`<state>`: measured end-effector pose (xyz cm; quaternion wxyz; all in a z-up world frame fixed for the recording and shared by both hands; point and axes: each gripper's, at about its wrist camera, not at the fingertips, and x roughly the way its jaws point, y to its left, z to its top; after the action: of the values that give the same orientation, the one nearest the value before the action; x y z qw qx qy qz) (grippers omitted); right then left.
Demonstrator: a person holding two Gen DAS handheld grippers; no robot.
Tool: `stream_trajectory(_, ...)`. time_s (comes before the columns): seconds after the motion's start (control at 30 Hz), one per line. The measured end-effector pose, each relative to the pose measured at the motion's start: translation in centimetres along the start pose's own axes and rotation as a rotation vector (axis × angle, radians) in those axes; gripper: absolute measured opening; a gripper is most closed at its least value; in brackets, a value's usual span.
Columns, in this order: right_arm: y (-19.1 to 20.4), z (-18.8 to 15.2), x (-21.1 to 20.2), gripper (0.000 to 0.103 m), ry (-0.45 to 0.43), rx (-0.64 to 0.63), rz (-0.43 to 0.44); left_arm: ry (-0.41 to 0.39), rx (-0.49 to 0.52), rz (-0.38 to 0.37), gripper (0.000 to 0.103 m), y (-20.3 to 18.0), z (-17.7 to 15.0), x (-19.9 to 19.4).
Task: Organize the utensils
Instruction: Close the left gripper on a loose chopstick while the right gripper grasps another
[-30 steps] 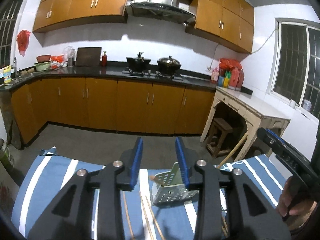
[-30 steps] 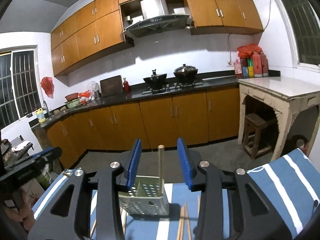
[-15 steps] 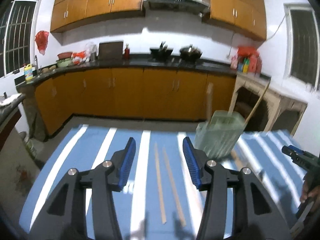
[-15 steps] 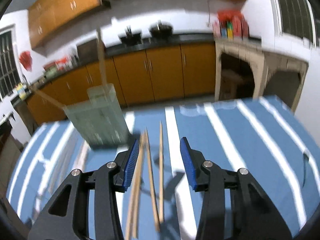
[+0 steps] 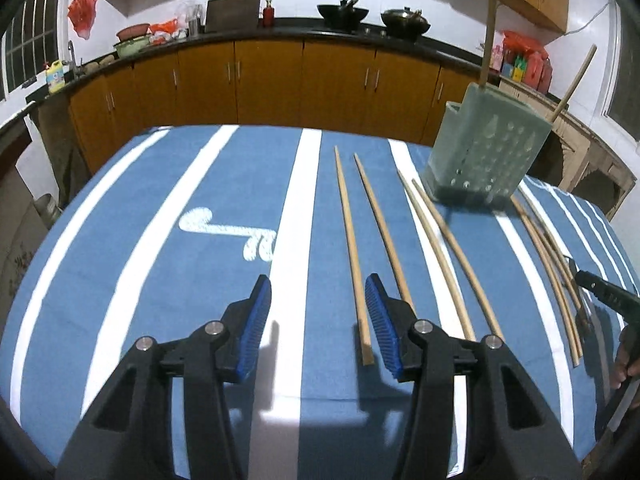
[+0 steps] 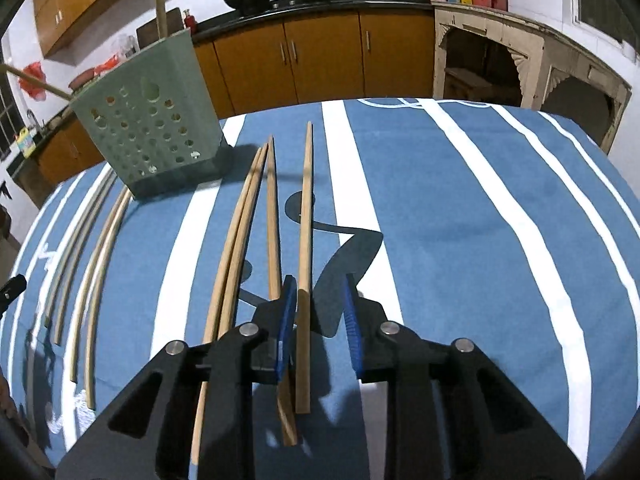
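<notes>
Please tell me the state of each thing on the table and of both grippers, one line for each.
utensil holder: upright, two chopsticks inside.
loose chopsticks: flat on the striped cloth.
left gripper: open, empty, one chopstick near its right pad.
right gripper: closing around one chopstick, not yet gripped.

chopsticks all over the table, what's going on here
A person with a gripper in each hand is sorting chopsticks into the green holder, which already has two in it. The right gripper is closing around one chopstick on the striped cloth. The left gripper is open just beside another chopstick.
</notes>
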<state>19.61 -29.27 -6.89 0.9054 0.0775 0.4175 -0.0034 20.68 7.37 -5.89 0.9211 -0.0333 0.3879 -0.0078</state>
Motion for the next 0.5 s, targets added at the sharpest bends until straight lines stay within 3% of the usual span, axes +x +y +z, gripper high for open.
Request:
stream_trajectory(0.27, 0.9, -0.5, 0.3, 0.021, 0.006, -0.063, -0.018, 0.031, 0.004, -0.033, 0.045, -0.4, -0.2, 0.8)
stream_trajectory(0.37, 1.0, -0.6, 0.2, 0.009, 0.001, -0.079, -0.036, 0.047, 0.002, -0.045, 0.039, -0.6, 0.0, 1.3)
stream_trajectory(0.5, -0.4, -0.2, 0.2, 0.008, 0.001, -0.027, -0.086, 0.069, 0.003, -0.067, 0.033, -1.0, 0.1, 2.0)
